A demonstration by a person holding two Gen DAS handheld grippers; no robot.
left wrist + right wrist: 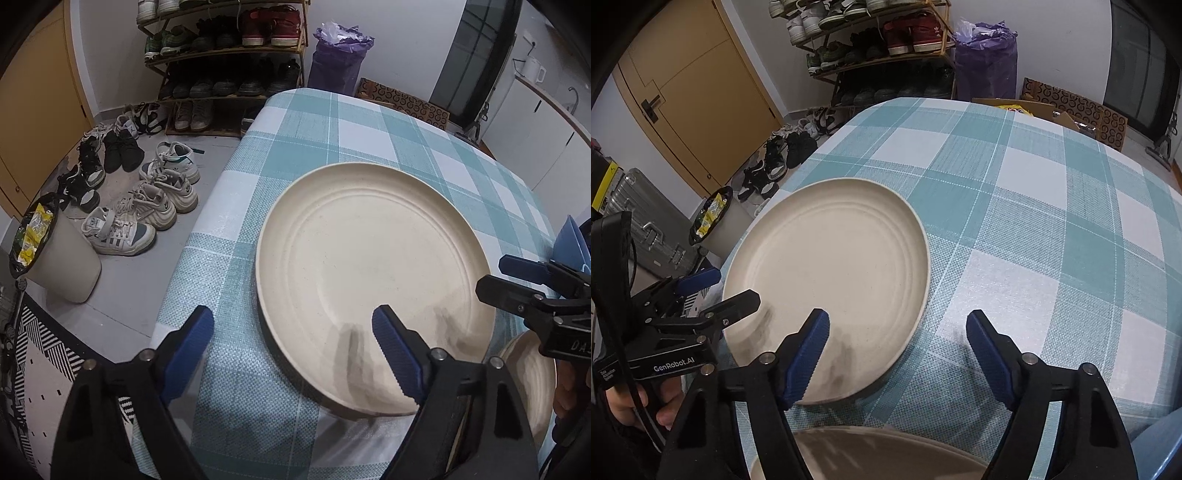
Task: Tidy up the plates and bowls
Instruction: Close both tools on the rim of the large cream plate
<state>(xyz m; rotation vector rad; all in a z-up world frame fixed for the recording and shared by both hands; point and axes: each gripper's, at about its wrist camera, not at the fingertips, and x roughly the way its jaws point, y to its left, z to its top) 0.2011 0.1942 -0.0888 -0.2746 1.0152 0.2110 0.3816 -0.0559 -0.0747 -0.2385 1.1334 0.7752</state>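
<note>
A large cream plate (pixel 373 273) lies flat on the teal checked tablecloth (pixel 295 122); it also shows in the right wrist view (pixel 834 266). My left gripper (pixel 293 332) is open and empty, its right finger over the plate's near rim. My right gripper (pixel 897 332) is open and empty, straddling the plate's right near edge. A cream bowl (pixel 871 458) sits below it at the table's front; its rim also shows in the left wrist view (pixel 532 373). A blue dish (pixel 570 243) peeks in at the right edge.
The tablecloth (pixel 1034 221) stretches to the right of the plate. Off the table's left edge are a bin (pixel 55 258), several shoes (pixel 147 206) and a shoe rack (pixel 229 55). A purple bag (pixel 986 62) and cardboard boxes (pixel 1071 107) stand beyond the far edge.
</note>
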